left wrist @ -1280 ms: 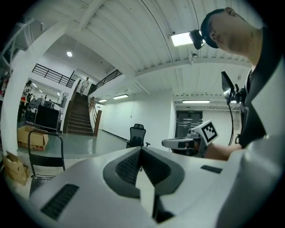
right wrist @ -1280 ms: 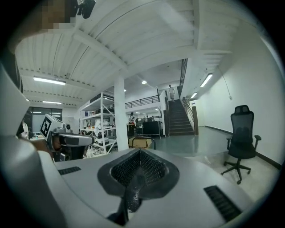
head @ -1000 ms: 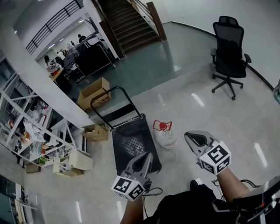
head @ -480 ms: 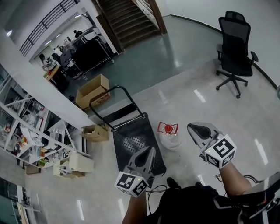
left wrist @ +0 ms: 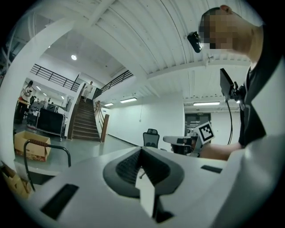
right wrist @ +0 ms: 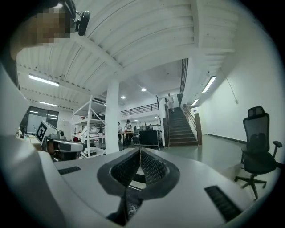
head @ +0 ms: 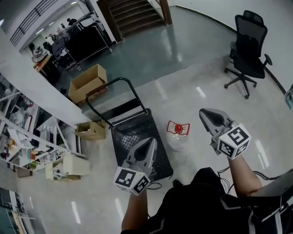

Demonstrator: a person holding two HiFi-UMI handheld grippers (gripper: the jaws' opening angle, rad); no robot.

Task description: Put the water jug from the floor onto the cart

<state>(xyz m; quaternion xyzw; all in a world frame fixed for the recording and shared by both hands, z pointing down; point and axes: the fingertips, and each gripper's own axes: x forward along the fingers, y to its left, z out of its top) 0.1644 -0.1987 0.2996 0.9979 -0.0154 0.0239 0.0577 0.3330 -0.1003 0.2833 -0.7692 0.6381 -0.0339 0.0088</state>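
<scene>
The water jug [head: 176, 135], clear with a red cap and red handle, stands on the pale floor just right of the cart [head: 137, 137], a low black platform trolley with a tubular push handle at its far end. My left gripper [head: 149, 142] hovers over the cart's near right part, jaws shut and empty. Level and above the floor to the right of the jug, my right gripper [head: 204, 114] is also shut and holds nothing. The left gripper view shows the closed left gripper [left wrist: 141, 151] with the cart handle [left wrist: 44, 147] at its left. In the right gripper view the right gripper [right wrist: 139, 153] is closed.
A black office chair [head: 249, 52] stands at the far right. An open cardboard box [head: 87, 82] lies beyond the cart, smaller boxes [head: 90, 130] to its left beside white shelving [head: 18, 146]. A white column [head: 41, 77] and a staircase [head: 132, 13] rise behind.
The person has walked forward: both grippers advanced, the left now over the cart deck, the right past the jug's right side. Jug and cart appear closer. Both jaws stayed shut.
</scene>
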